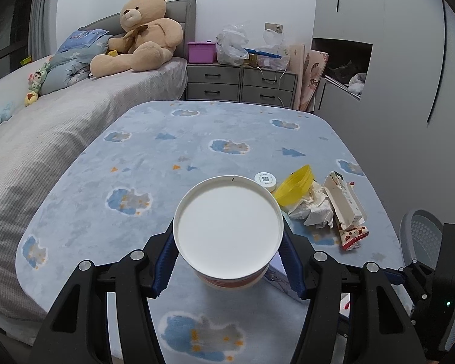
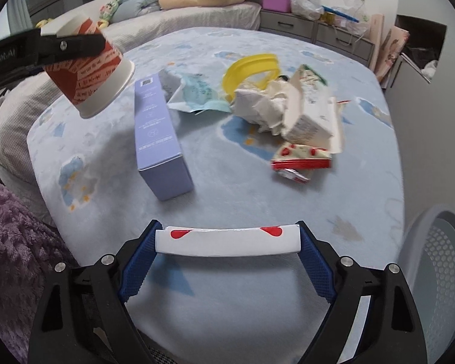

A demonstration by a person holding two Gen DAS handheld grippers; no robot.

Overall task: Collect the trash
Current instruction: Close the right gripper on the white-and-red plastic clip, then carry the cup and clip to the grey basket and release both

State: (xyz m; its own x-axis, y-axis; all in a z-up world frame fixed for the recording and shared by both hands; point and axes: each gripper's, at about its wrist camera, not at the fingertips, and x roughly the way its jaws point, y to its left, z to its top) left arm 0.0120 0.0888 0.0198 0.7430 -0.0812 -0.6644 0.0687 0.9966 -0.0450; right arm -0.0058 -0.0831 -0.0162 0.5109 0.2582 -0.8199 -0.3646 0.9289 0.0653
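Two grippers were loaded above the blue-clothed table (image 2: 257,194): the left gripper (image 1: 227,242) clamped a paper cup (image 1: 229,230), lifted and tilted, and the right gripper (image 2: 227,239) pinched a white wrapper (image 2: 227,239) endwise near the mesh bin (image 2: 439,261).

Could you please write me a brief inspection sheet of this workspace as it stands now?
Surface: table under a blue cloud-print cloth.
Job's things: paper cup held up off the table; white wrapper with red marks held; lavender box, yellow lid, crumpled tissue, carton and red snack wrapper lie on the cloth.
Clutter: small round white lid.
Grippers: left gripper shut on the cup; right gripper shut on the wrapper.
Cables: white cord hangs over the dresser.
Surroundings: bed with teddy bear; perforated grey bin at the right.
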